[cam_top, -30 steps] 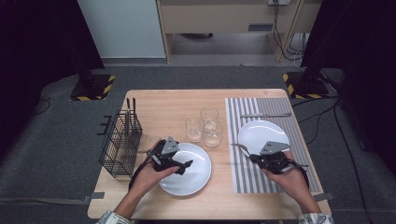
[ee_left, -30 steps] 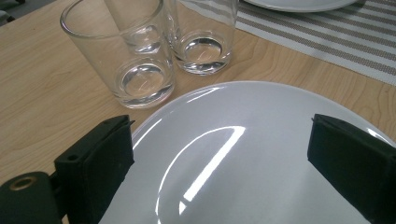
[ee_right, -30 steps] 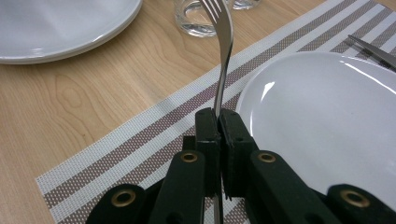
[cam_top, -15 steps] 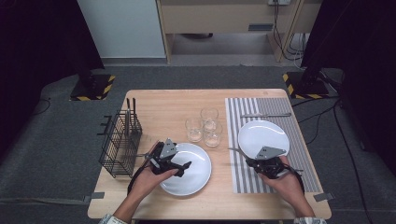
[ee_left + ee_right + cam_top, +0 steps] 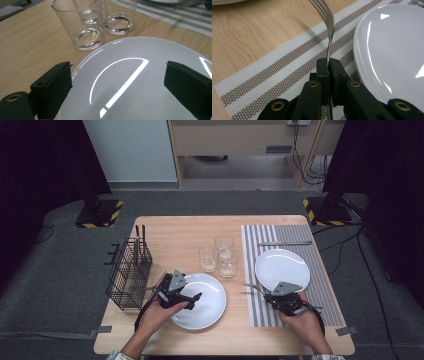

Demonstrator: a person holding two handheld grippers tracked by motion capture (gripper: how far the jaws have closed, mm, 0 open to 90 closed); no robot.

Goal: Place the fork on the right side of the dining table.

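My left gripper [image 5: 193, 300] hangs open low over a white plate [image 5: 207, 309] at the table's front middle. In the left gripper view the jaws [image 5: 120, 77] stand wide apart above that plate [image 5: 150, 60], nothing between them. My right gripper [image 5: 269, 295] is shut on the handle of a metal fork [image 5: 252, 288], whose tines point left over the striped placemat [image 5: 251, 262]. In the right gripper view the fork [image 5: 329, 30] rises from the shut jaws [image 5: 329, 62] above the placemat [image 5: 274, 72], just left of a second white plate [image 5: 392, 45].
Three clear glasses [image 5: 207, 258] stand together behind the front plate, close ahead in the left gripper view [image 5: 86, 27]. A black wire basket [image 5: 129, 272] with utensils stands at the left edge. A knife [image 5: 284, 243] lies behind the right plate [image 5: 282, 265].
My right gripper has drawn back toward the front edge with the fork, from the right plate's rim to the placemat beside it. The left gripper has barely moved.
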